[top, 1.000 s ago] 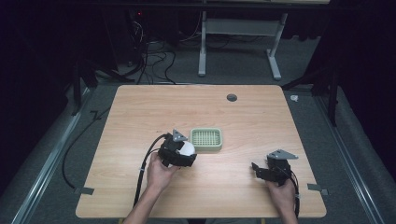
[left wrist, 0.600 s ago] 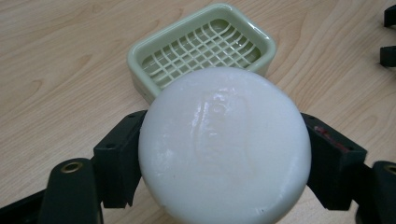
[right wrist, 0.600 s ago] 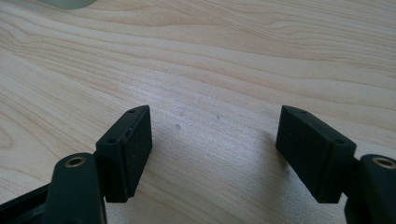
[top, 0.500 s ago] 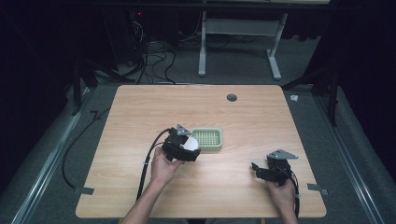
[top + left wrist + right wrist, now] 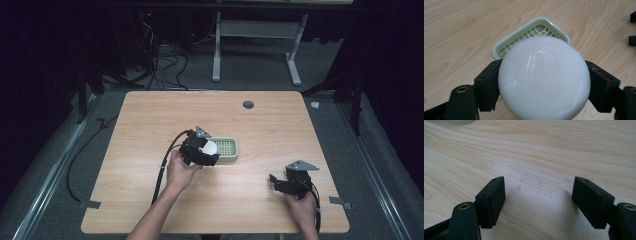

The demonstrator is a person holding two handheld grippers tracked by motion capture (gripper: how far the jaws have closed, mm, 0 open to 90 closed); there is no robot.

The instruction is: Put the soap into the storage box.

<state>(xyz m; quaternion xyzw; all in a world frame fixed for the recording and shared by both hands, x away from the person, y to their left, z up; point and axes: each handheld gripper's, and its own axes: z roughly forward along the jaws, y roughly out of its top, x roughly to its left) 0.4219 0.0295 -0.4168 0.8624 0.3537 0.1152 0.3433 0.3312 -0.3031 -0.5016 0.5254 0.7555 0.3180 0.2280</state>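
Observation:
A white ball (image 5: 544, 77) is clamped between the jaws of my left gripper (image 5: 207, 152), and shows in the high view as a white ball (image 5: 209, 147) at the gripper's tip. It hangs just over the near-left edge of a pale green slatted basket (image 5: 227, 149), whose rim (image 5: 524, 35) peeks out behind the ball. My right gripper (image 5: 274, 181) rests low over the table near the front right, its jaws wide apart with bare wood between its fingertips (image 5: 539, 200).
The wooden table (image 5: 280, 125) has a dark round grommet (image 5: 248, 104) near its far edge. A cable (image 5: 165, 165) trails from the left gripper toward the front. Desk legs and cables stand on the floor beyond the table.
My left gripper has carried the white ball a little forward and right, toward the basket. The right gripper has stayed put.

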